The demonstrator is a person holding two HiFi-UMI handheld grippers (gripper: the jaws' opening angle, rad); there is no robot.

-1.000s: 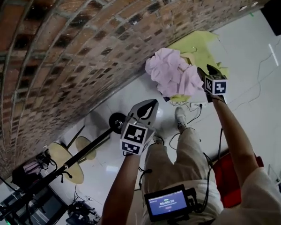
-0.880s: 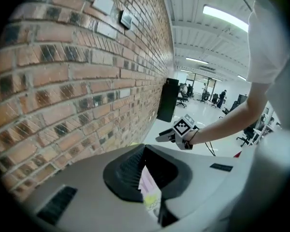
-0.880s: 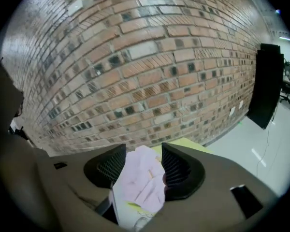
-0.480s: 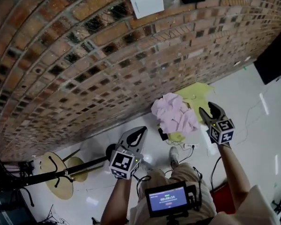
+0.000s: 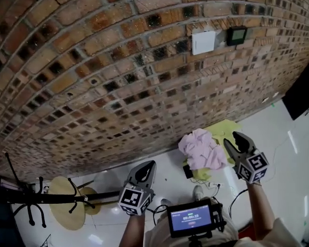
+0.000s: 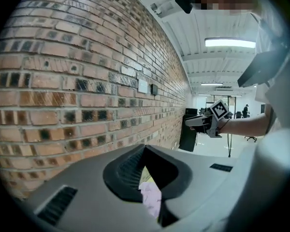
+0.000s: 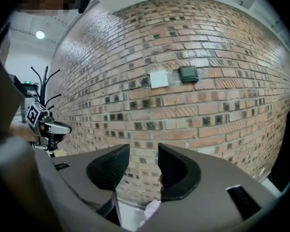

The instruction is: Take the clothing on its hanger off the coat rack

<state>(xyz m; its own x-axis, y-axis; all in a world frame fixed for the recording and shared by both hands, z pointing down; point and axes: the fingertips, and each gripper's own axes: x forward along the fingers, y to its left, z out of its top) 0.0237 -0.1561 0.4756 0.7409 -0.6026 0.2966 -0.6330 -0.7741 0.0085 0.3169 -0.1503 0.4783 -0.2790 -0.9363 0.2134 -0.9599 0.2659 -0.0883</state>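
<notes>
A crumpled pink garment (image 5: pixel 201 151) lies on the floor at the foot of the brick wall, partly over a yellow sheet (image 5: pixel 224 130); no hanger shows on it. The black coat rack (image 5: pixel 51 198) stands at the far left with bare hooks. My left gripper (image 5: pixel 148 164) is shut and holds nothing, and through the hollow behind its tips (image 6: pixel 144 149) I see the pink garment (image 6: pixel 151 197) beyond. My right gripper (image 5: pixel 237 137) hovers just right of the garment. Its jaws (image 7: pixel 143 149) are closing with only the wall showing between them.
The brick wall (image 5: pixel 118 76) fills most of the view and carries a white plate (image 5: pixel 203 41) and a small black device (image 5: pixel 237 35). Round wooden stools (image 5: pixel 67 210) sit by the rack's base. A dark panel (image 5: pixel 304 89) stands at the right. Cables run over the white floor.
The head view has tilted up toward the wall, so both grippers and the garment sit lower in frame. The right jaws have narrowed. The left jaws stay shut.
</notes>
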